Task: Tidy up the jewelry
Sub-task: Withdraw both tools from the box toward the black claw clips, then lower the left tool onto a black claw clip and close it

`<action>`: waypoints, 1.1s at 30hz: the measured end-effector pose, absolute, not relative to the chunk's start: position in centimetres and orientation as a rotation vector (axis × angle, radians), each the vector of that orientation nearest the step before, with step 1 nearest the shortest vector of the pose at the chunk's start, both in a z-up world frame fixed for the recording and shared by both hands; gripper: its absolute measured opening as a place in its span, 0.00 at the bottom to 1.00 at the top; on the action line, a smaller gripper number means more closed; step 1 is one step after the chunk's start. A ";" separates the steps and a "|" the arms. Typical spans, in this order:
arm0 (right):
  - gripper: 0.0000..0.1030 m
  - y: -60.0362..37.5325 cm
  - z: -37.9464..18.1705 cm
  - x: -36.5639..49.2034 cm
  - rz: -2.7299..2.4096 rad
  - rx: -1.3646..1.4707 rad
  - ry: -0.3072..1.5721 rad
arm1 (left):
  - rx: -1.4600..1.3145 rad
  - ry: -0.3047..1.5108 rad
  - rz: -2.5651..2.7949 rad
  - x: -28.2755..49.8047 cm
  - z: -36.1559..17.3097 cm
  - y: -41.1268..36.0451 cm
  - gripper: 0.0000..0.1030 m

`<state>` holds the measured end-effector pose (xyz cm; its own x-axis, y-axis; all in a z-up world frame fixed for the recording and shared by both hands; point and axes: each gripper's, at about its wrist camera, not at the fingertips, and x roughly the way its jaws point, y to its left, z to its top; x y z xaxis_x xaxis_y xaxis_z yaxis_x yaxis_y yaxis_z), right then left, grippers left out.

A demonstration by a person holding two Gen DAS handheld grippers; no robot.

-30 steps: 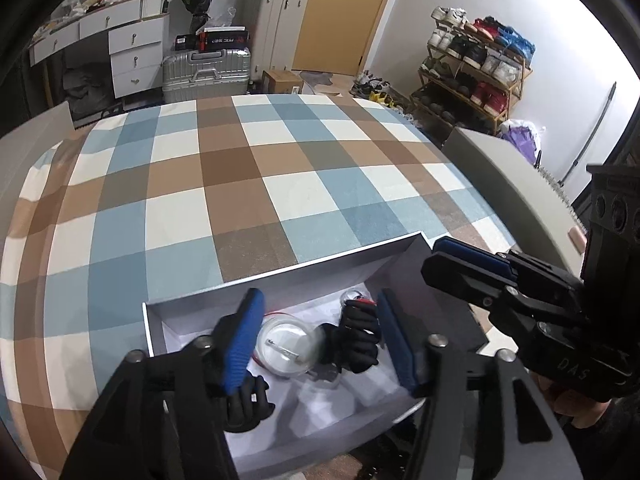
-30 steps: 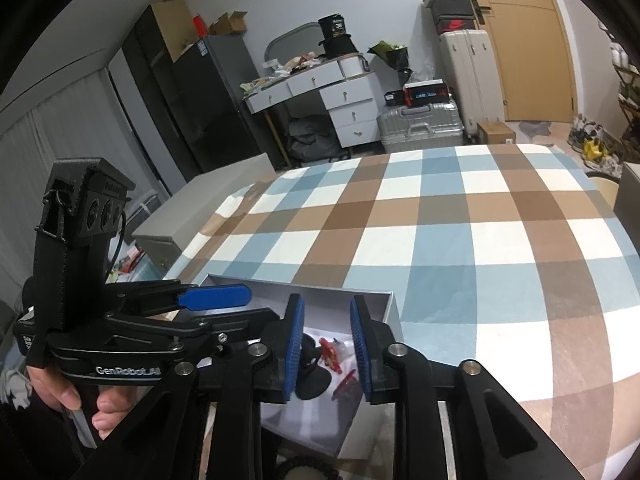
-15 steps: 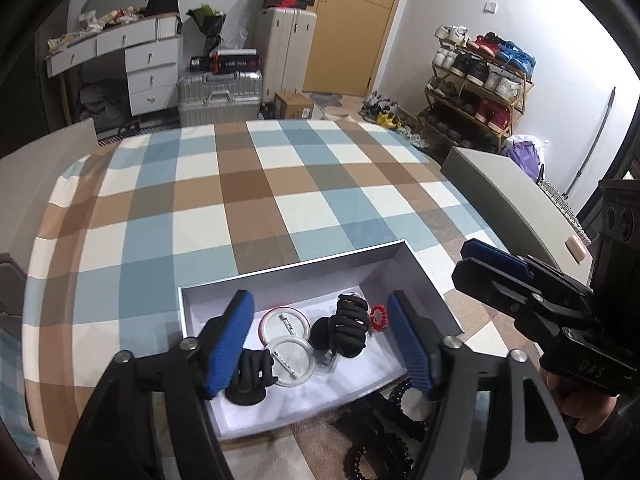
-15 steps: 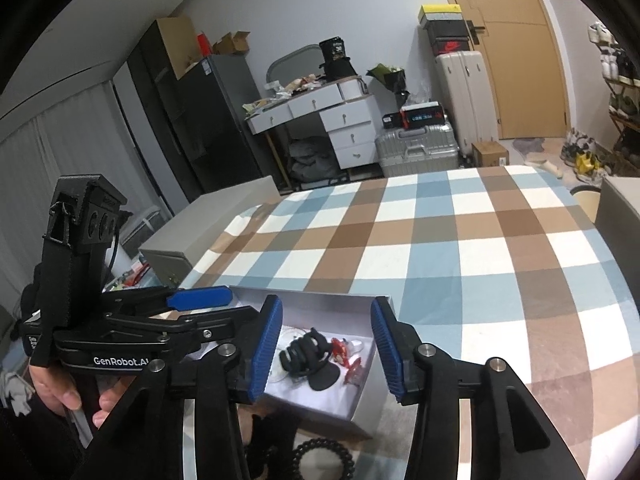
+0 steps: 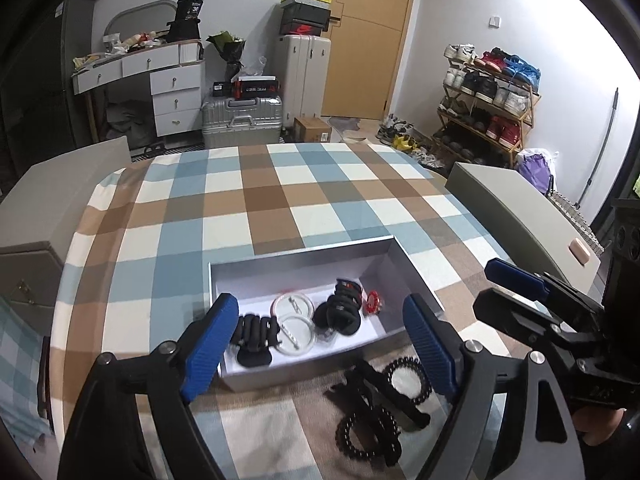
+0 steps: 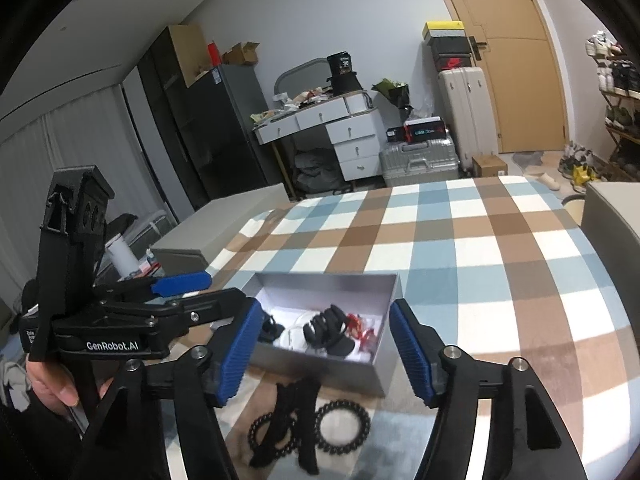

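Drawers of a white dresser (image 5: pixel 172 88) stand far left across the room, then a ribbed silver suitcase (image 5: pixel 240 122), a tall pale suitcase (image 5: pixel 306 74) topped with shoe boxes, a wooden door (image 5: pixel 364 32) and a shoe rack (image 5: pixel 486 100) at right. On the checked counter (image 5: pixel 260 200) the left tongs (image 5: pixel 320 344) hang spread wide and empty over a grey box (image 5: pixel 304 256) holding black hair clips (image 5: pixel 340 312), two round clear badges (image 5: pixel 292 322) and a small red piece (image 5: pixel 373 302). Just in front of the box, black bead bracelets (image 5: pixel 370 428) and a coiled black ring (image 5: pixel 408 376) lie on the cloth. Right tongs (image 6: pixel 320 354), likewise spread and holding nothing, hover above the box's near edge; "GenRobot.AI" reads on the left tool's body in the right wrist view.
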<state>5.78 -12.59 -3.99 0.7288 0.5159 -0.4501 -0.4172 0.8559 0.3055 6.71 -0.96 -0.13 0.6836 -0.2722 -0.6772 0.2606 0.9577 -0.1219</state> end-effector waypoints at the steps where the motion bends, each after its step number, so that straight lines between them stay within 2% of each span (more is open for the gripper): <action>1: 0.68 -12.6 -4.1 5.5 0.518 0.188 0.554 | -0.016 0.763 -0.296 6.4 -0.2 -1.0 0.79; 7: 0.79 -13.1 -5.0 4.1 0.501 0.192 0.571 | -0.020 0.783 -0.302 4.7 -1.1 -1.0 0.87; 15: 0.88 -14.4 -6.1 2.6 0.458 0.199 0.600 | -0.059 0.852 -0.312 2.4 -4.2 -0.9 0.88; 20: 0.88 -15.1 -6.6 2.1 0.438 0.209 0.616 | -0.044 0.931 -0.327 2.1 -6.4 -1.7 0.88; 29: 0.88 -15.0 -7.7 1.3 0.437 0.206 0.639 | 0.024 0.917 -0.372 2.1 -6.5 -3.0 0.87; 32: 0.88 -15.2 -8.0 1.1 0.437 0.210 0.647 | 0.048 0.926 -0.392 2.4 -6.7 -3.5 0.76; 33: 0.88 -15.2 -8.1 1.1 0.436 0.214 0.648 | 0.056 0.937 -0.397 2.7 -6.8 -3.7 0.65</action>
<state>1.07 -15.25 -8.06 0.7114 0.4553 -0.5354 -0.3241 0.8885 0.3250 2.68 -3.70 -6.81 0.5259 -0.3074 -0.7931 0.3558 0.9264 -0.1231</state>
